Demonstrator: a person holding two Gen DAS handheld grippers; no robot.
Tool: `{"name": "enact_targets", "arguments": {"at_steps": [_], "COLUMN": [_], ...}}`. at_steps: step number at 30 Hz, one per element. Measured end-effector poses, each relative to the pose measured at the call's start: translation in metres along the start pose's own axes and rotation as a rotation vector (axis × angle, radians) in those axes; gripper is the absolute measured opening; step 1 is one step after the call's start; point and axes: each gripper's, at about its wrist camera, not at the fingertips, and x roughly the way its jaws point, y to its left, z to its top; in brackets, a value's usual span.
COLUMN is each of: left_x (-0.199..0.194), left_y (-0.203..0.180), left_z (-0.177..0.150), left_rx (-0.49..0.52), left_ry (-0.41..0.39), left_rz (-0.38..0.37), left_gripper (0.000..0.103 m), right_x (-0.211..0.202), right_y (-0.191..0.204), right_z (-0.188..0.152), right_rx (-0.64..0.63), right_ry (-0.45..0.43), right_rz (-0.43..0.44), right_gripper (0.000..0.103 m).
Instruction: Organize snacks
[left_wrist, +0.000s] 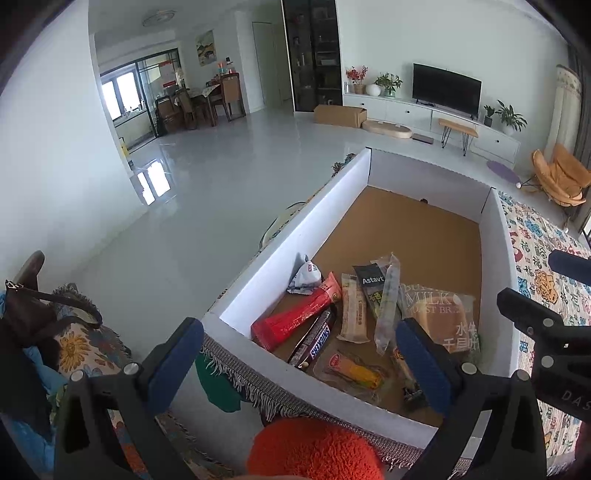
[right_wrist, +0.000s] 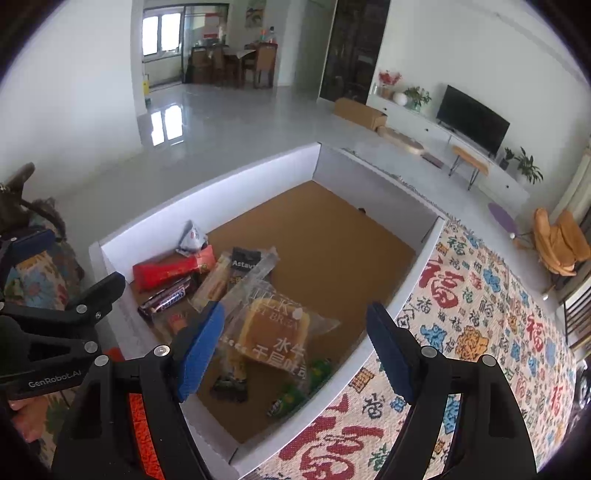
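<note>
A white-walled cardboard box (left_wrist: 280, 243) (right_wrist: 207, 192) sits on a patterned cloth. Several snacks lie heaped in its near corner: a red packet (left_wrist: 295, 314) (right_wrist: 170, 271), a Snickers bar (left_wrist: 314, 341) (right_wrist: 168, 297), a beige wafer bar (left_wrist: 352, 306), a milk toast bread bag (left_wrist: 448, 317) (right_wrist: 275, 330), and a green packet (right_wrist: 295, 395). My left gripper (left_wrist: 299, 362) hangs open above the box's near wall, nothing between its fingers. My right gripper (right_wrist: 295, 349) stands open over the bread bag, not touching it. Each gripper shows at the edge of the other's view.
The far half of the box floor (right_wrist: 325, 229) is bare cardboard. An orange fuzzy object (left_wrist: 314, 450) lies below the left gripper. The cloth with red and blue characters (right_wrist: 480, 314) spreads right of the box. A bag (left_wrist: 33, 306) lies at the left.
</note>
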Motion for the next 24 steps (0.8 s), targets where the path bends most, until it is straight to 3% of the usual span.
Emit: {"name": "enact_targets", "arguments": {"at_steps": [24], "left_x": [0.004], "left_y": [0.011], "left_z": [-0.002], "left_rx": [-0.034], "left_ry": [0.007], "left_rz": [-0.006], "left_gripper": [0.103], "right_x": [0.000], "right_y": [0.009], "right_z": [0.000], "right_rx": [-0.016], "right_ry": [0.006], "right_rz": [0.006], "right_gripper": [0.082]}}
